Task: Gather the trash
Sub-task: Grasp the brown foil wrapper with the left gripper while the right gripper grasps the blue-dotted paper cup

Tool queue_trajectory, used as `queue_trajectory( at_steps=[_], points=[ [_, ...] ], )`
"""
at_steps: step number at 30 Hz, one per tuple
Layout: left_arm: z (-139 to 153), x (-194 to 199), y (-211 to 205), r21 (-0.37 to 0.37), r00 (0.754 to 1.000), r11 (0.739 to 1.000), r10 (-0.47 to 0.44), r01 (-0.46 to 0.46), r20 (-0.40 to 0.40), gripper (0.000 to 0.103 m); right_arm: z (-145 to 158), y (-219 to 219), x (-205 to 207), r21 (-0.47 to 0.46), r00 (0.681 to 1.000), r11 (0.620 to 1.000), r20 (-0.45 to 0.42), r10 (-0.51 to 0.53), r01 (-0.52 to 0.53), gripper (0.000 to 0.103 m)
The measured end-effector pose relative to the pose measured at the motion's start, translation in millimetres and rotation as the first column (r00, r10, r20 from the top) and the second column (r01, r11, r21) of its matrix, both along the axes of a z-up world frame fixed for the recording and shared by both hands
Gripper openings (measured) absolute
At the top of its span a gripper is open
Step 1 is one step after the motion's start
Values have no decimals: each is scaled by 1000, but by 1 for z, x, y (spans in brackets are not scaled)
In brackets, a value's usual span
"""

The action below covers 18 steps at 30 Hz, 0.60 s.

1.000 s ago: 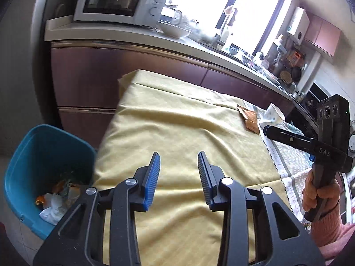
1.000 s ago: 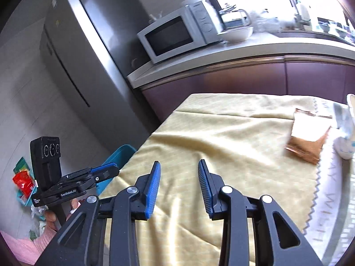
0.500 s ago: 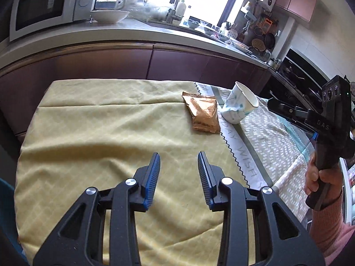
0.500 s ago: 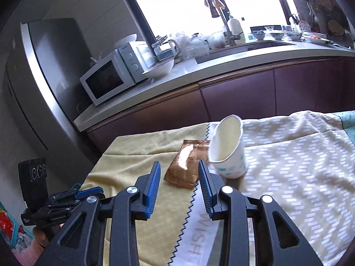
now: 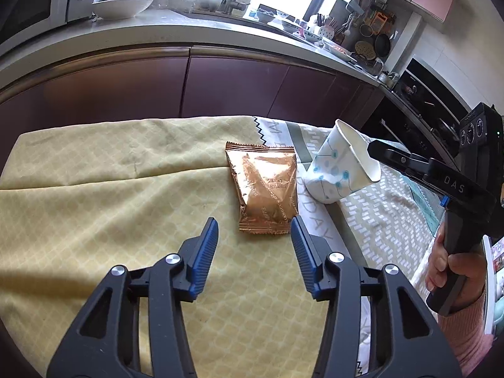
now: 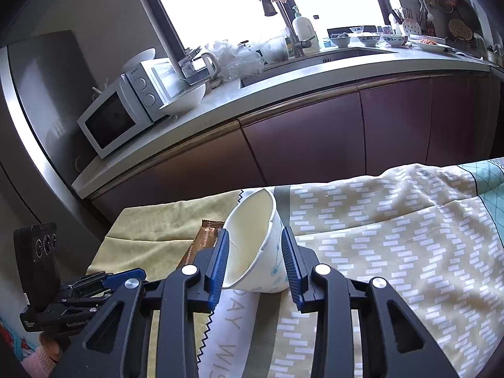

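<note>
Two pieces of trash lie on the cloth-covered surface (image 5: 94, 208) in front of me: a copper foil wrapper (image 5: 266, 189) and a crumpled paper cup (image 5: 338, 167) with blue dots. From the left wrist view, the wrapper lies flat on the yellow cloth, right at the zigzag seam where the patterned cloth (image 6: 393, 252) begins. The cup lies tipped on its side just beside the wrapper, on the patterned part, its mouth towards my right.

My right tongs (image 6: 254, 263) are spread wide and stand on either side of the cup (image 6: 252, 245), the blue pads level with its rim. From this angle I cannot tell for certain whether either pad touches the paper; the cup's walls look undented where the pads stand. The left wrist view shows the upper finger of these tongs reaching over the cup's mouth.

My left tongs (image 5: 254, 245) are also wide open and hold nothing. They hover over the yellow cloth, with the wrapper's near edge just ahead, between the fingertips.

Beyond the surface runs a kitchen counter (image 6: 283, 85) with dark purple cabinet fronts, carrying a white microwave (image 6: 126, 110), a white bowl (image 6: 184, 100) and a sink tap (image 6: 283, 15) under a bright window.
</note>
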<state>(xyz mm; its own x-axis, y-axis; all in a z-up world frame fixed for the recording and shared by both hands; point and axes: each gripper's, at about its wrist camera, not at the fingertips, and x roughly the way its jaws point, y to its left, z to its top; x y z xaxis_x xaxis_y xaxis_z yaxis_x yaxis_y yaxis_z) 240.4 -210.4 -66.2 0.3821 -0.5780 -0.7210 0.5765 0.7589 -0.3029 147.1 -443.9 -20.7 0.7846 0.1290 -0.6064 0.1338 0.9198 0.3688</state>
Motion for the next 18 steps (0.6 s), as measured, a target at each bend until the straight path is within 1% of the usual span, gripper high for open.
queue_trajectory(
  at_steps=[2,10,12,16,17,18],
  points=[
    [-6,8,-10,13,1000,1000,-2,2,-16,48,-3,-1,2,1,1000,1000,-12,4,-4,33],
    [-23,23,-34,31,997,999,-16,18,-70,48,-11,-6,-2,19,1000,1000,-26,16,-15,17],
    [-28,25,-37,36,996,999,-13,16,-85,48,-12,-7,-4,24,999,1000,-27,20,-19,15],
    [-29,27,-41,34,996,999,-15,18,-90,48,-16,-11,-7,42,999,999,-34,25,-24,9],
    [-29,26,-41,34,996,999,-18,21,-92,47,-17,-11,-8,45,999,999,-36,26,-24,8],
    [-29,26,-43,41,996,999,-18,21,-87,41,-18,-12,-9,49,999,999,-38,26,-24,7]
  ],
)
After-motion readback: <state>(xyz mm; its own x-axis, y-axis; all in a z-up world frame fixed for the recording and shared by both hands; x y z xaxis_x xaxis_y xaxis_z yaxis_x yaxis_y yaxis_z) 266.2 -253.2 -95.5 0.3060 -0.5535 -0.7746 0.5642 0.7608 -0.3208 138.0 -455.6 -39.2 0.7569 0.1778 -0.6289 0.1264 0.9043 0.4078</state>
